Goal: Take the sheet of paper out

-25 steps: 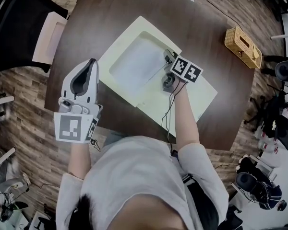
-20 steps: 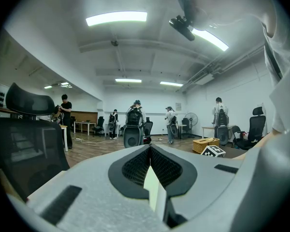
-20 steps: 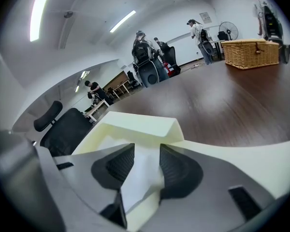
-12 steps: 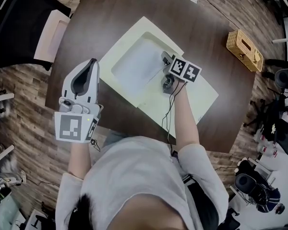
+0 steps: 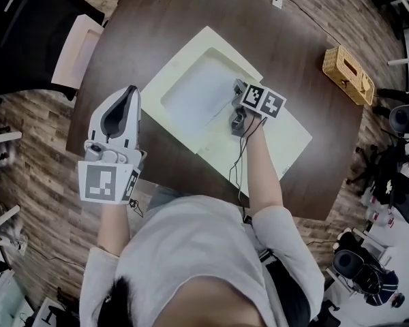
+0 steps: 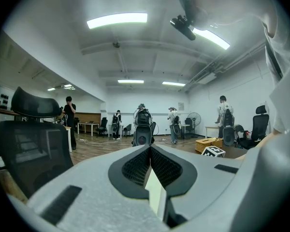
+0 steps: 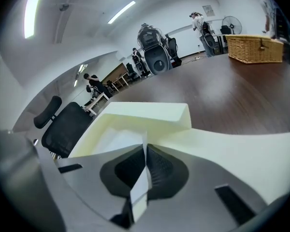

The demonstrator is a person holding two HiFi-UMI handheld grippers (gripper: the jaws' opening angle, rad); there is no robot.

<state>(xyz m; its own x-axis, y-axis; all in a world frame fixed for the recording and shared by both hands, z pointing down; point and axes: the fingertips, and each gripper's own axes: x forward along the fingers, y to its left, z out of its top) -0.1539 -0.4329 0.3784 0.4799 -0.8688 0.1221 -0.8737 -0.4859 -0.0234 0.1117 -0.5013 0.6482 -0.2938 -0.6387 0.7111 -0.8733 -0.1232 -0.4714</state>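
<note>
Both grippers' jaws are pressed together; the right gripper point(image 7: 145, 151), just closed, seemingly pinches the sheet of paper point(image 5: 194, 90) in the pale tray point(image 5: 177, 56) mid-frame. Left gripper point(image 5: 127, 94), lower left, is empty

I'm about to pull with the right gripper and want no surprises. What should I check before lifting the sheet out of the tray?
1. Grip on the sheet of paper: ok. The right gripper has just closed its fingers, and a thin white edge stands pinched between them.
2. Sheet unobstructed: ok, nothing lies on it.
3. Left gripper out of the way: ok, shut, empty, apart from the tray.
4. Tray steadied: not ok, nothing holds it, so it may shift.
5. Only one sheet pinched: cannot tell.
</note>
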